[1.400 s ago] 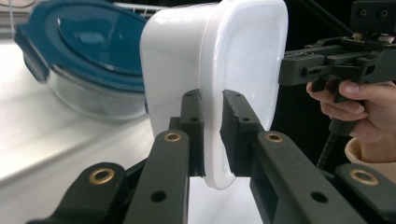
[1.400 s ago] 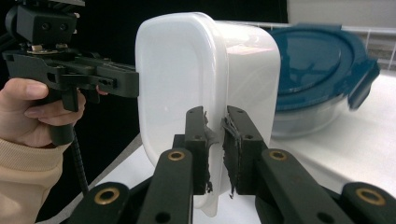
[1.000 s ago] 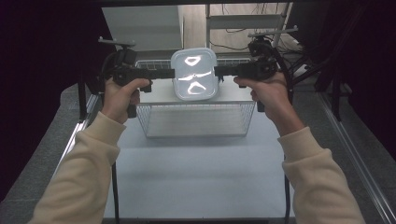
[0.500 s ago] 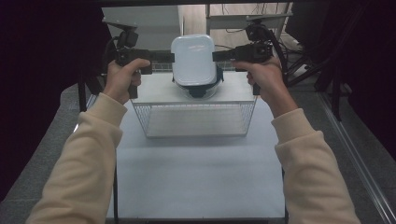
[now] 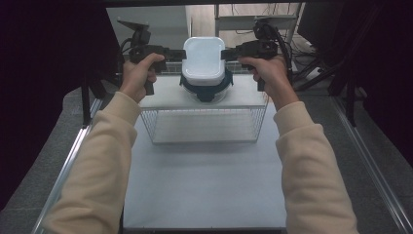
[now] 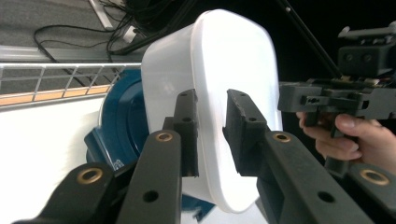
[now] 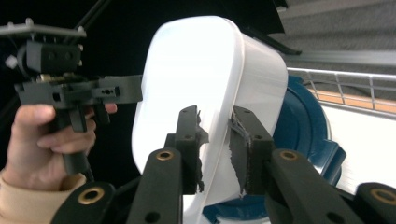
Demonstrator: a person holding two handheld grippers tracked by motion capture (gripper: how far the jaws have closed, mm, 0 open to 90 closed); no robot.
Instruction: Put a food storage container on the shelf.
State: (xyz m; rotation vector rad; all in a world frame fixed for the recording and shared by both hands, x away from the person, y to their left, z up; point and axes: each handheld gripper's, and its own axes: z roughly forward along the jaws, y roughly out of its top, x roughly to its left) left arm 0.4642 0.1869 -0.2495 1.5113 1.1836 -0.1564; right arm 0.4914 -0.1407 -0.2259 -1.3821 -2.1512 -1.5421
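White translucent plastic, in the form of a rounded rectangular container turned bottom side up, sits over a dark blue plastic lid on the flat white top of a wire mesh shelf rack at the far end of a pale table. A person in cream sleeves reaches in from the near edge, arms spread, with a black two-jaw gripper in each hand. The left gripper comes in level from the left and meets the container's left edge; the right gripper comes in level from the right and meets its right edge, so the box stands between them. In the left gripper view, the left gripper straddles the container's rim, one jaw on each side of the thin wall, and light shows between the pads and the plastic. In the right gripper view, the right gripper, with torn pad linings, straddles the opposite rim of the container in the same loose way. Both pairs of jaws have just been opening, with the container wall between them, and neither is clamped on it. The blue lid shows behind the box, lying on the white shelf top.
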